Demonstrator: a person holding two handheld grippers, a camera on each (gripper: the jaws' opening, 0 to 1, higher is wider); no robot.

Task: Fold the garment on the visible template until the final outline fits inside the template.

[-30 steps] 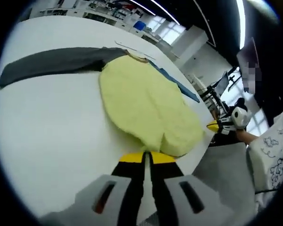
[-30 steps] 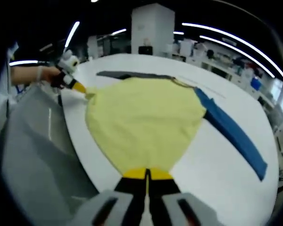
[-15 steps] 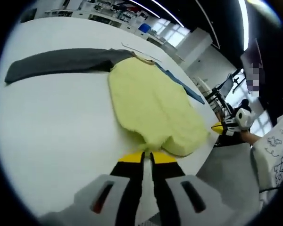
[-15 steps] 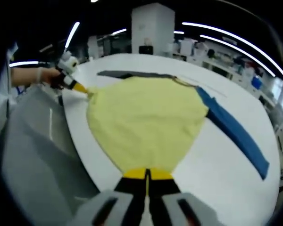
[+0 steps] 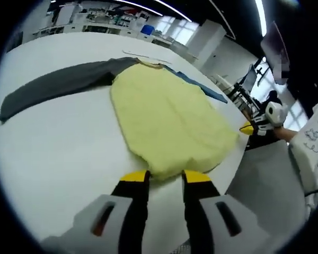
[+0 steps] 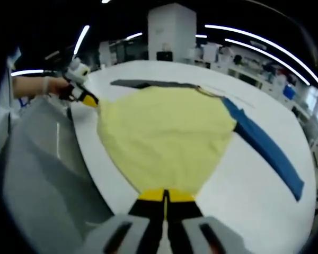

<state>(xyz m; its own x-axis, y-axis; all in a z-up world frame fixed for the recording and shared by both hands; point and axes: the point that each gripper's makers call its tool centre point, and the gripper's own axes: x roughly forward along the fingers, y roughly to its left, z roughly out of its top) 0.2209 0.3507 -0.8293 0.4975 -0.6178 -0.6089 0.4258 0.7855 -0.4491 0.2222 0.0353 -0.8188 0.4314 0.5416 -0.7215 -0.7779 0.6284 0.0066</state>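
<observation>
A long-sleeve shirt [image 5: 167, 119] lies flat on a white desk [image 5: 58, 143]. Its body is pale yellow, w/ one grey sleeve [image 5: 53, 87] and one blue sleeve [image 6: 265, 151] stretched out to the sides. The collar [image 5: 153, 63] is at the far end, the bottom hem near the desk's front edge. I can't pick out a template outline under the shirt; maybe a thin line past the collar, too small to tell.

The left gripper [image 5: 166, 177] is open, jaws apart w/ a gap. The hem corner lies just in front of that gap and nothing is held. In the right gripper view it shows far off at the other hem corner [image 6: 85, 98].

The right gripper [image 6: 165, 196] has its jaws closed tight together. The yellow hem meets the tips, so I think it pinches the hem, but the cloth betw the jaws is hidden.

The shirt looks soft, light and floppy, a bit fuzzy. It will sag and wrinkle, not stay stiff. Not slippery, not breakable. Best to take hold at the two hem corners, one per gripper, and lift both evenly so the fold comes out straight. The sleeves stick out a lot, so they need folding in too. No fold is made yet, I think.
</observation>
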